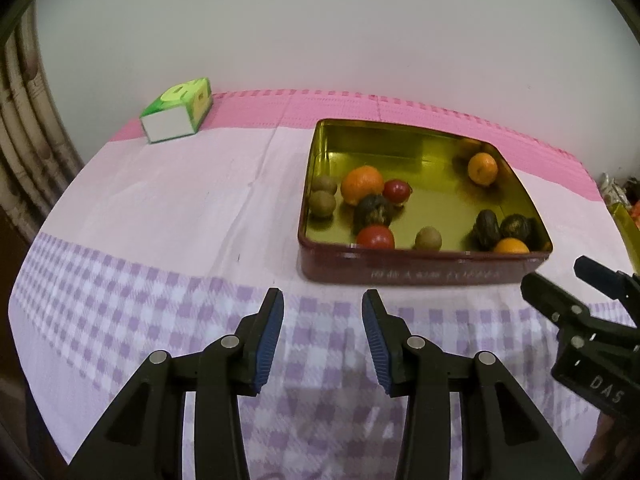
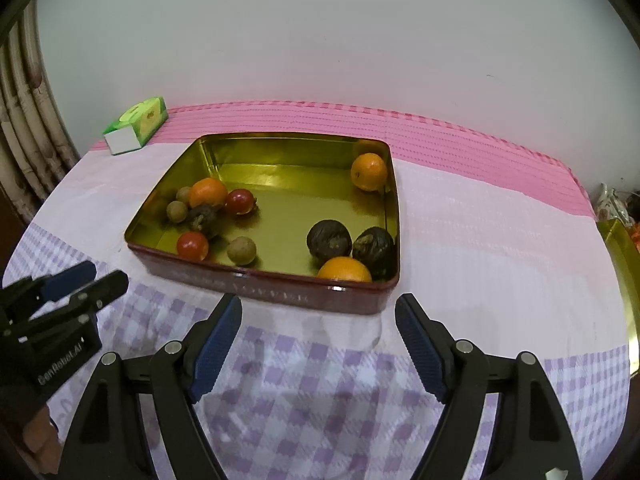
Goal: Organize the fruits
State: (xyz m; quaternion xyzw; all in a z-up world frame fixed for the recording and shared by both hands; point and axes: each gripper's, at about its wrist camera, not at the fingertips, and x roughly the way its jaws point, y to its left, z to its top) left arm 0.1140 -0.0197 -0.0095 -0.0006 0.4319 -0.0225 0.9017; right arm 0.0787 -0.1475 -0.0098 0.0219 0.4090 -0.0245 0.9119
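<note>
A dark red tin with a gold inside (image 1: 424, 272) (image 2: 280, 292) stands on the table and holds mixed fruit. There are oranges (image 1: 362, 185) (image 2: 369, 171), red fruits (image 1: 375, 237) (image 2: 192, 245), small brown-green fruits (image 1: 428, 239) (image 2: 241, 250) and dark wrinkled fruits (image 1: 487, 227) (image 2: 329, 240). My left gripper (image 1: 323, 300) is open and empty, just in front of the tin's left part. My right gripper (image 2: 318, 306) is open and empty, in front of the tin's near wall. Each gripper also shows at the edge of the other's view (image 1: 560, 280) (image 2: 90, 280).
A green and white tissue box (image 1: 176, 110) (image 2: 136, 125) lies at the far left of the table, near the wall. A second gold tin's rim (image 2: 620, 264) shows at the right table edge. The cloth is pink at the back and purple-checked at the front.
</note>
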